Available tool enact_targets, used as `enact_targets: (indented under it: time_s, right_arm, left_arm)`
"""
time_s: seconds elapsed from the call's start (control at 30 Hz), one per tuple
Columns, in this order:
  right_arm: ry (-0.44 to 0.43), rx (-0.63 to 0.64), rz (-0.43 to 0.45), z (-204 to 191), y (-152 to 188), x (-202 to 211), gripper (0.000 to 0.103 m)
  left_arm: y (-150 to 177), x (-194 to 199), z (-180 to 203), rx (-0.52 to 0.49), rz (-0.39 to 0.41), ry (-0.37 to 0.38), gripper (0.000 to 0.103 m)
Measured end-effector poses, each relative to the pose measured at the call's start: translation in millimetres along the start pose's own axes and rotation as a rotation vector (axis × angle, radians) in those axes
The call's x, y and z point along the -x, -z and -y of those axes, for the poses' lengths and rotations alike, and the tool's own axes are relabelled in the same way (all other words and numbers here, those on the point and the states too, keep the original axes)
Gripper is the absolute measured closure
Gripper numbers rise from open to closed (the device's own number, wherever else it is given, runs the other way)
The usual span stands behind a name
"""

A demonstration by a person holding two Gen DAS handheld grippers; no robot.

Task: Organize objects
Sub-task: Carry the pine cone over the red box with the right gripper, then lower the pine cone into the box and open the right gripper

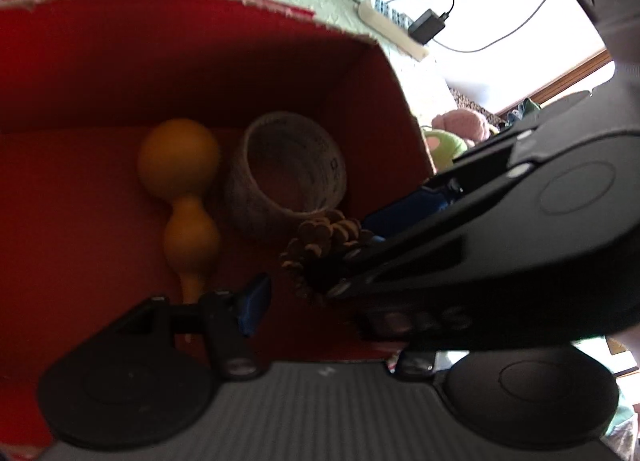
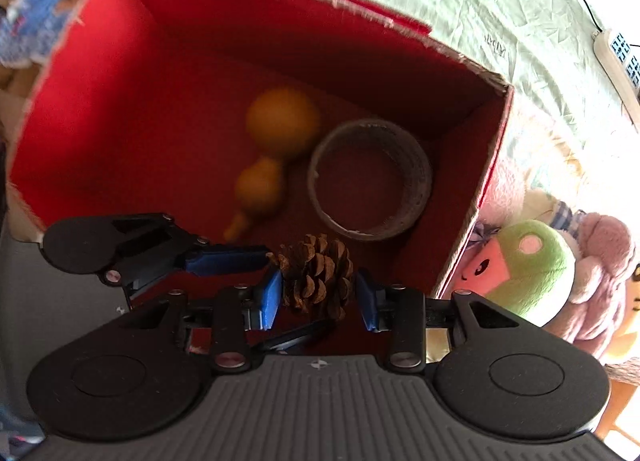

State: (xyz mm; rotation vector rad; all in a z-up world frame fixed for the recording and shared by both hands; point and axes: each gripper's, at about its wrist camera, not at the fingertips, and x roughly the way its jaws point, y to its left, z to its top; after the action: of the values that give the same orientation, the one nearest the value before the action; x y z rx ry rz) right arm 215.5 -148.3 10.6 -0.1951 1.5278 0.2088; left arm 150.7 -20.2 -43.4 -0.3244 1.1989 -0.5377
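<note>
Sitting on a pale green sheet [image 2: 500, 9], a red box [image 2: 120, 73] holds three things. On its floor lies a yellow gourd [image 2: 276, 141], and just to the right of the gourd stands a ring of tape [image 2: 372, 181], open side up. Near the front wall of the box is a pine cone [image 2: 316, 277]. Outside the box, at its right, lie plush toys [image 2: 532, 269], and far on the sheet there is a power strip [image 2: 616, 61] with cables.

The right tool [image 2: 318, 297] is inside the box and its blue pads [image 2: 272, 297] stand at both sides of the cone; the left pad is against the scales, the right pad is just beside them, and I cannot tell if the grip is tight. The left tool [image 2: 224, 261] reaches in from the left, its tip near the cone. In the left wrist view only one of its blue pads [image 1: 252, 305] shows, so its opening I cannot tell.
</note>
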Motion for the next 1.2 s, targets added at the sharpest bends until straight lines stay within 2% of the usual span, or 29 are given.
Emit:
enact_targets:
  time_s: [0.1,0.3,0.47,0.63,0.7,1.07,1.2]
  right_arm:
    - [0.033,0.012,-0.045,-2.7,-2.7,-10.2,0.062]
    - [0.046,0.023,-0.063,-6.2,0.1,-14.9,0.061]
    - [0.056,0.033,-0.060,-8.7,7.2,-16.6,0.060]
    - [0.061,0.029,-0.046,-9.5,16.4,-16.6,0.060]
    - [0.063,0.021,-0.035,-8.9,20.7,-16.1,0.060]
    - [0.040,-0.013,0.029,-12.4,45.3,-18.5,0.063]
    - [0.025,-0.030,0.063,-14.5,54.2,-17.7,0.063]
  left_arm:
    - [-2.1,-7.4,-3.6,0.030,-0.030,0.011,0.049]
    - [-2.9,-10.3,-7.7,0.048,-0.041,0.025,0.045]
    - [-4.3,-10.7,-9.3,0.040,-0.044,0.031,0.040]
    - [-2.4,-6.0,-17.4,0.036,-0.049,0.053,0.032]
    - [-2.4,-5.1,-18.6,0.040,-0.045,0.054,0.032]
    - [0.7,4.5,-21.3,0.031,-0.018,0.010,0.032]
    - [2.6,9.0,-18.0,0.008,-0.002,-0.047,0.032]
